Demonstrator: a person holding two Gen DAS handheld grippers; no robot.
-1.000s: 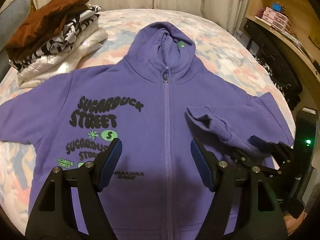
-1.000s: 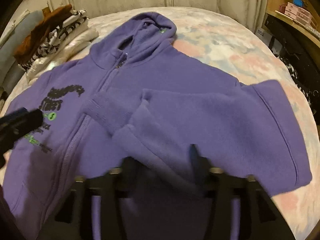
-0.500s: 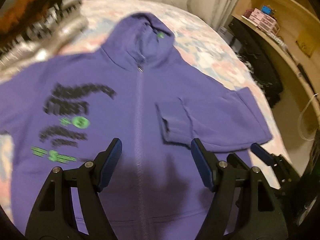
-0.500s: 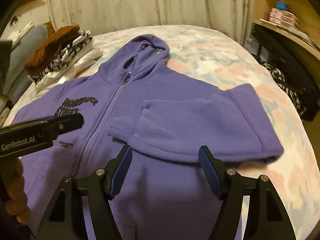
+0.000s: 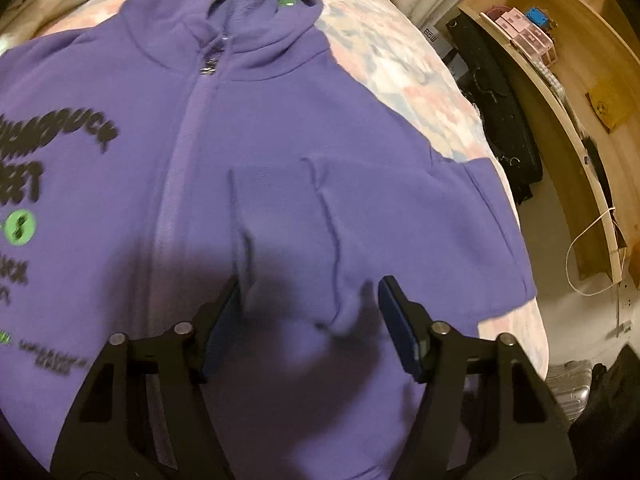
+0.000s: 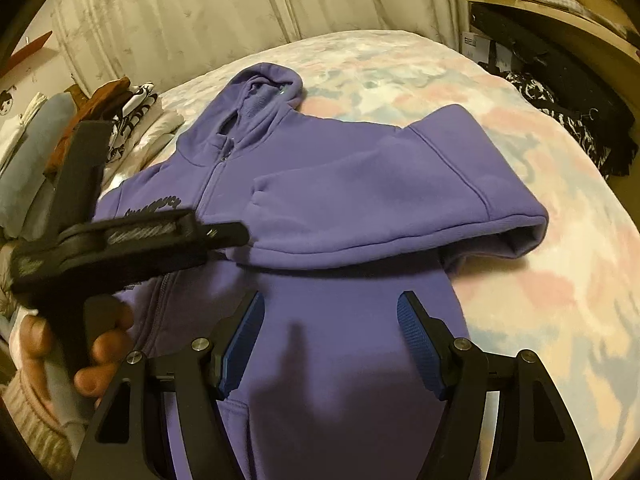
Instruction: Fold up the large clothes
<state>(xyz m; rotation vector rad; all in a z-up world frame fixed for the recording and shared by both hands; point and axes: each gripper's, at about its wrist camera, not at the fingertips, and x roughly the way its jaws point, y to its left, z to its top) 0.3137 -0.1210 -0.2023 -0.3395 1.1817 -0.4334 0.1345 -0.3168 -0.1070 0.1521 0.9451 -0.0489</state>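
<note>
Purple hoodie (image 6: 328,208) flat on bed (image 6: 540,280), one sleeve (image 6: 360,200) folded across chest; left gripper (image 5: 308,320), right gripper (image 6: 330,340) released, empty; advice: pinch cuff edge squarely, keep fold flat.

Left tongs down at the cuff

Your left tongs (image 5: 310,320) dropped low over the folded sleeve (image 5: 360,216); your right tongs (image 6: 330,344) let it go and backed away, spread.
</note>
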